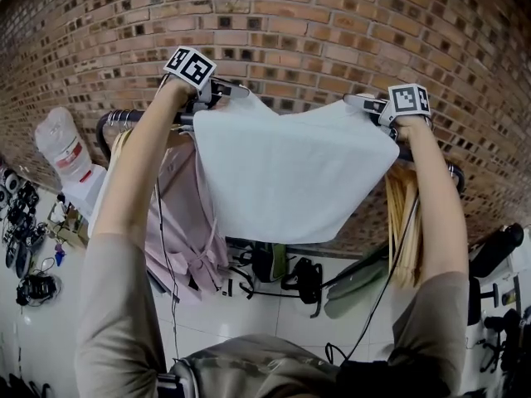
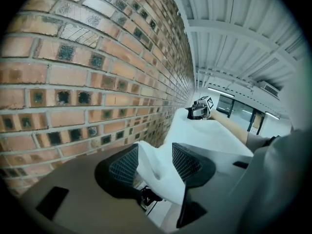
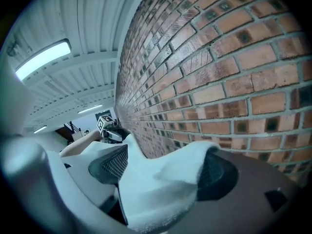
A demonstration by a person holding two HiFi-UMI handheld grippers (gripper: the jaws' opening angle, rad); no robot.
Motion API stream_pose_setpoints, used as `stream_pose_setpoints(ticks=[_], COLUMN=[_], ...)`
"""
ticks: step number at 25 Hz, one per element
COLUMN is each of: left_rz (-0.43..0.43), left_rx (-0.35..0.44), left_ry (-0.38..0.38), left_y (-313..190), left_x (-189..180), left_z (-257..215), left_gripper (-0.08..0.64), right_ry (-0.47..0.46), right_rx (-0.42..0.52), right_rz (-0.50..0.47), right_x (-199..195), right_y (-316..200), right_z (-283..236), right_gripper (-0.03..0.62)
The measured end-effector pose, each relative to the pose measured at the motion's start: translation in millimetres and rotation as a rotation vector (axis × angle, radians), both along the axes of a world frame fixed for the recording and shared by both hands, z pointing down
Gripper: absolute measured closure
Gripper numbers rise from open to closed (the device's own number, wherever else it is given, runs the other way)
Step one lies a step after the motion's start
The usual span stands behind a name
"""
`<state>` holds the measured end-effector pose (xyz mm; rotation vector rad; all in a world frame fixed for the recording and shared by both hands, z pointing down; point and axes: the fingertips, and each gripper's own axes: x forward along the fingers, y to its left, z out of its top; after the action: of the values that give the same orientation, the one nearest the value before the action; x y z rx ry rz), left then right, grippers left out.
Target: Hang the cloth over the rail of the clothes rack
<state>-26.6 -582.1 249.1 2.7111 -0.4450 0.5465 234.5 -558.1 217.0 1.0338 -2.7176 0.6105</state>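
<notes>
Hanging stage: judged almost finished; the white cloth (image 1: pixel 286 172) lay draped over the rail (image 1: pixel 124 116) of the clothes rack, its front panel falling toward the person and tapering downward.
Cloth position: spread high in front of the brick wall (image 1: pixel 332 23), above a pink garment (image 1: pixel 187 214) and beside wooden hangers (image 1: pixel 404 222) that hung from the same rail. The cloth hid the stretch of rail beneath it.
Left gripper (image 2: pixel 155 165): released, jaws standing apart. 1 upper corner of the cloth rose in the gap, close to the mesh pads (image 2: pixel 124 165) but not squeezed by them.
Right gripper (image 3: pixel 163 165): released, jaws spread wide. A thick fold of the other upper corner lay across the gap and lapped over the far pad.
Key relation: the cloth's long axis ran along the rail, from 1 gripper to the other. Each corner sat directly ahead of, and inside, its own jaws, so neither hand was nearer than the other.
Next move, as a judgement: each gripper would need to back straight out along its own jaws, away from the wall, so the pads cleared the corners.
Risk: the fold over the right pad could catch and drag that side off the rail.
</notes>
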Motion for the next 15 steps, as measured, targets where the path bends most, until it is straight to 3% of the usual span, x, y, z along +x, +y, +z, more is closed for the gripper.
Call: stream_pose_setpoints(ticks=[4, 15], left_rz=[0.016, 0.027], left_rx=[-0.004, 0.009], left_ry=[0.004, -0.007], left_y=[3.0, 1.9], left_x=[0.9, 1.8], left_z=[0.4, 1.2], left_gripper=[0.351, 0.351], right_ry=[-0.01, 0.086], right_rx=[-0.001, -0.02], right_rz=[0.044, 0.005], right_x=[7.6, 2.0], right_y=[-5.0, -4.5], right_z=[-0.6, 14.4], right_gripper=[0.193, 0.193])
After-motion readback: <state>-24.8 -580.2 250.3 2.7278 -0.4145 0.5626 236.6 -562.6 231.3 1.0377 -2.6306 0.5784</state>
